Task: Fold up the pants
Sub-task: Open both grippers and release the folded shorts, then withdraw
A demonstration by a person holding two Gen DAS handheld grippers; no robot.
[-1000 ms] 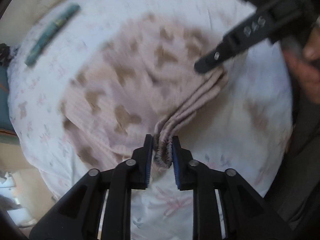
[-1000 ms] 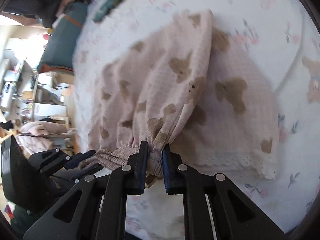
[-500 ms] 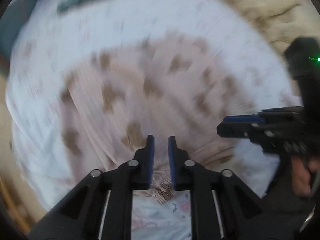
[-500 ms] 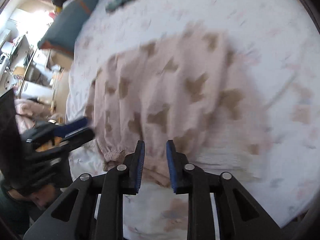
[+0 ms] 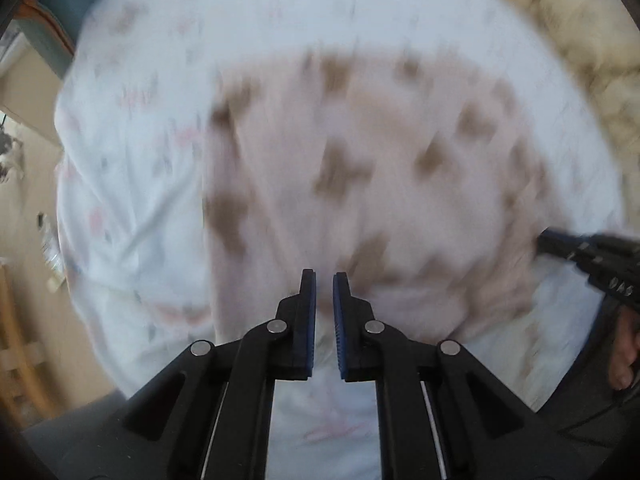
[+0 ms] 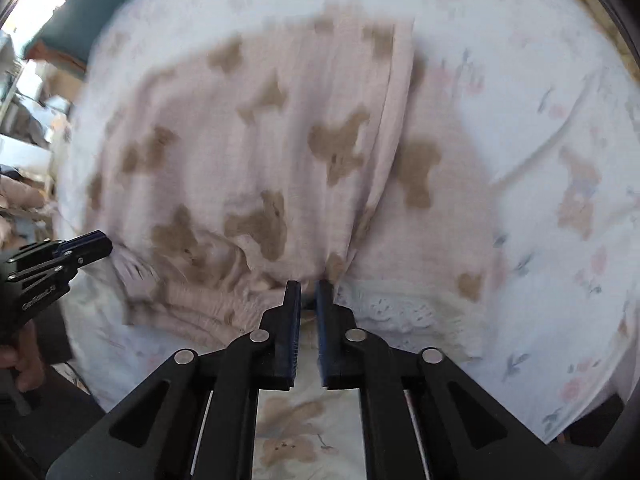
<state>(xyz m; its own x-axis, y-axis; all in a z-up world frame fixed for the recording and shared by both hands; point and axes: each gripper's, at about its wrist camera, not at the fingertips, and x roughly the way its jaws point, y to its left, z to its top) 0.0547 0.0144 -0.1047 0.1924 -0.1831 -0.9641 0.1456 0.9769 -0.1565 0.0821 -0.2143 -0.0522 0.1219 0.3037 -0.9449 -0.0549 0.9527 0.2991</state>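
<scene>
The pink pants [image 5: 380, 184] with brown bear patches lie folded on the white floral bedsheet [image 5: 132, 168]; they also show in the right wrist view [image 6: 280, 152], with the gathered waistband and a lace hem nearest me. My left gripper [image 5: 324, 280] hovers over the pants' near edge, jaws a narrow gap apart, holding nothing. My right gripper [image 6: 308, 286] is at the waistband edge, jaws a narrow gap apart, empty. Each gripper shows in the other's view: the right one [image 5: 588, 256] and the left one [image 6: 60, 256].
A beige fluffy blanket [image 5: 580, 40] lies at the far right of the bed. A teal cushion [image 6: 80, 20] sits beyond the bed's far left. Shelves and clutter [image 6: 24, 120] stand past the bed's left edge.
Both grippers let go of the waistband they held a second ago. The pants now lie flat on the sheet. Both grippers have drawn back slightly, jaws nearly closed.
</scene>
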